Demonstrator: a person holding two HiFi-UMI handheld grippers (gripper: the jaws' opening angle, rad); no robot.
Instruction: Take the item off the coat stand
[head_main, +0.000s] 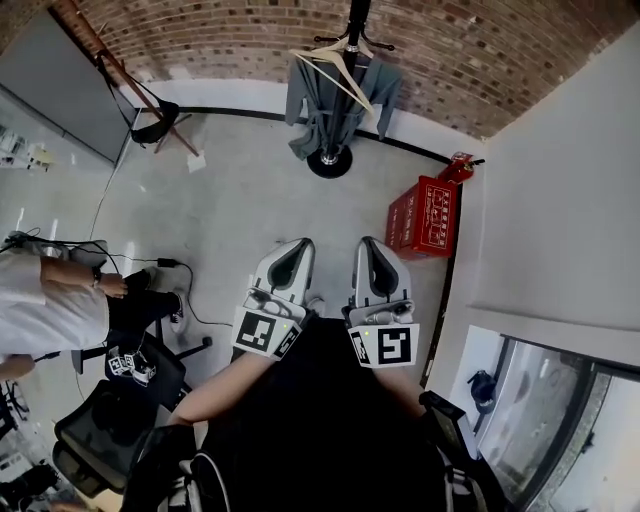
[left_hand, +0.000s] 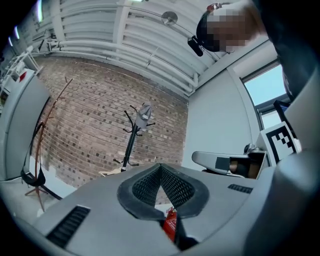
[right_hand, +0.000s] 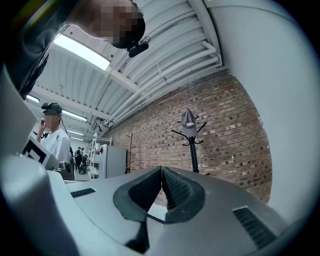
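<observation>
The black coat stand (head_main: 355, 25) is standing upright against the brick wall, its round base (head_main: 329, 163) sitting flat on the pale floor where floor and wall are meeting. A grey garment (head_main: 325, 105) is hanging limp down the pole, draping nearly to the base, and a pale wooden hanger (head_main: 340, 70) is hanging tilted in front of its upper part. Up top, seen from the right gripper view, a grey cap (right_hand: 189, 122) is perching on the tip of the pole, with the curved black hooks spreading out just below it.
</observation>
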